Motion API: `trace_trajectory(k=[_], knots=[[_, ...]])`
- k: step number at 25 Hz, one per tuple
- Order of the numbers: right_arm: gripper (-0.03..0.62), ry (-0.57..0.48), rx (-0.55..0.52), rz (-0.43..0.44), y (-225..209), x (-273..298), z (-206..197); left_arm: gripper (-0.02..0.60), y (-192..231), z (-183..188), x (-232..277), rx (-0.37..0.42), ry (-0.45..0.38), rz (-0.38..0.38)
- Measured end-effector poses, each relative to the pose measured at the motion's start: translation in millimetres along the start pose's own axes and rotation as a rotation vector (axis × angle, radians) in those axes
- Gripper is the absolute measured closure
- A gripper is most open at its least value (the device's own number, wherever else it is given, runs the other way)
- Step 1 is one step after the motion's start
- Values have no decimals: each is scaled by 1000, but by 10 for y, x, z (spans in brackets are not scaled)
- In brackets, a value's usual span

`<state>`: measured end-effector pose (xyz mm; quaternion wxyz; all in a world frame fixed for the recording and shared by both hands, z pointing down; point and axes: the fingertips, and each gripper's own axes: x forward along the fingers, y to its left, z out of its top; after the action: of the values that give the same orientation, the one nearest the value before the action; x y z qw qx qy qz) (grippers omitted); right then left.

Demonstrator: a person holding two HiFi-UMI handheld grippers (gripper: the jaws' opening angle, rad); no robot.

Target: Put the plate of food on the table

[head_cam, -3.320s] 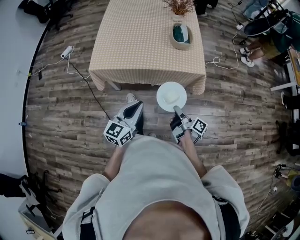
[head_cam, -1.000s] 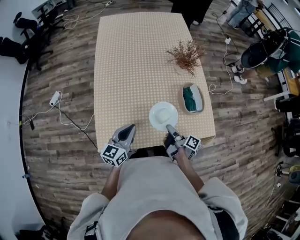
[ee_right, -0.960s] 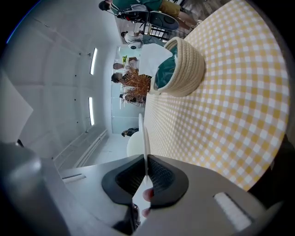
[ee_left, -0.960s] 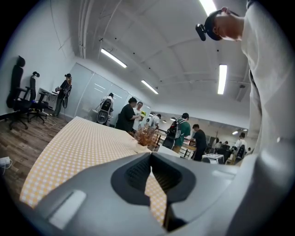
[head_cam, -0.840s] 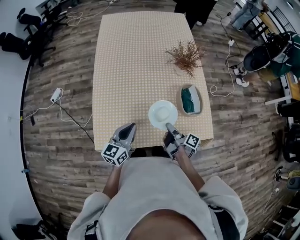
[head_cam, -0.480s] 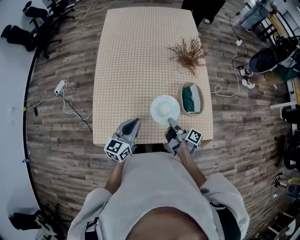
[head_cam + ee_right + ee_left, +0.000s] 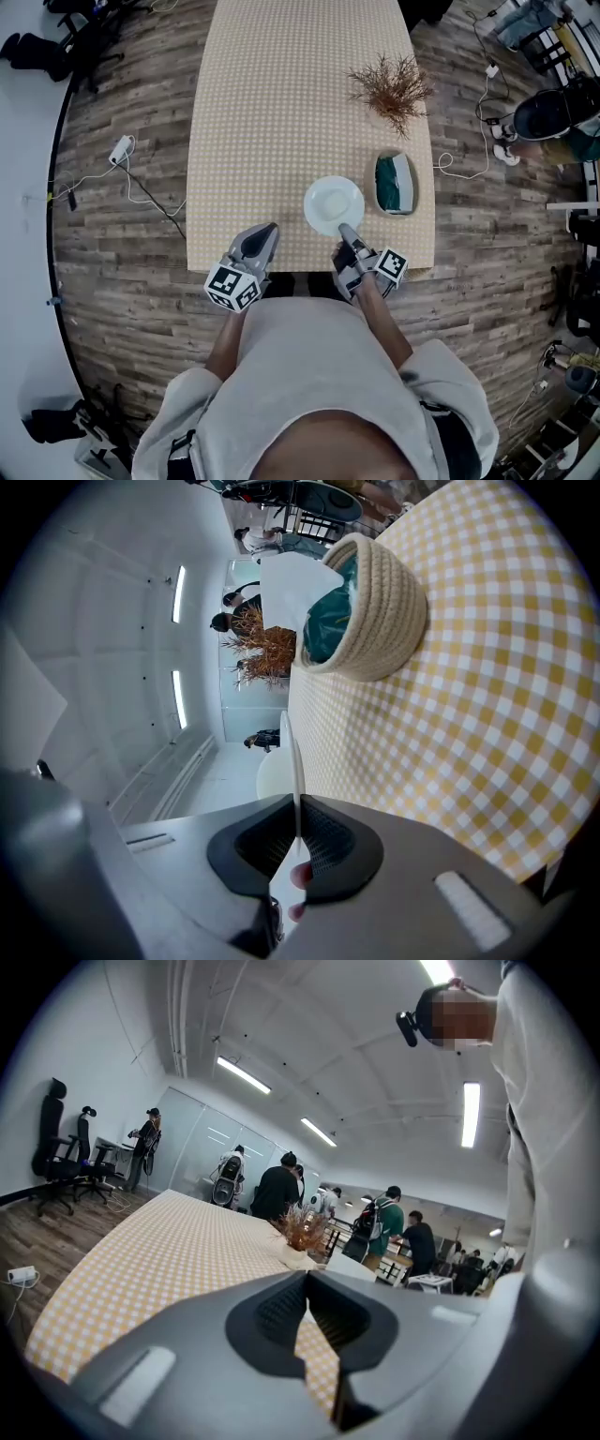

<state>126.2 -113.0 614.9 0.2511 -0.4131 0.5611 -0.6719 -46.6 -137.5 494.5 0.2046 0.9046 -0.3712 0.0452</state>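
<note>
A white plate (image 7: 334, 205) hangs over the near right part of the checked table (image 7: 281, 112), and my right gripper (image 7: 349, 232) is shut on its near rim. In the right gripper view the plate (image 7: 296, 761) shows edge-on, a thin white line pinched between the two jaws. No food can be made out on it. My left gripper (image 7: 262, 236) sits at the table's near edge, left of the plate, with its jaws shut and nothing between them (image 7: 307, 1299).
A woven basket (image 7: 395, 184) with green cloth stands just right of the plate, also near in the right gripper view (image 7: 361, 607). A dried-plant vase (image 7: 392, 89) is further back. Cables and a power strip (image 7: 119, 148) lie on the wood floor. Several people stand beyond the table.
The person has walked up to the table. Both grippers and the plate have come over the table's near edge, and the plate now hangs beside the basket.
</note>
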Motion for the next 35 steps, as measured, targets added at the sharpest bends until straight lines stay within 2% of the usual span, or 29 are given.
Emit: trace_trajectory(k=[13, 26, 35], knots=[[582, 2, 44, -62, -431, -114, -194, 572, 35, -374, -36, -54, 78, -17], [582, 24, 52, -84, -654, -48, -149, 572, 82, -681, 15, -110, 132, 3], [582, 39, 46, -83, -718, 113, -74, 571, 131, -739, 39, -135, 129, 16]])
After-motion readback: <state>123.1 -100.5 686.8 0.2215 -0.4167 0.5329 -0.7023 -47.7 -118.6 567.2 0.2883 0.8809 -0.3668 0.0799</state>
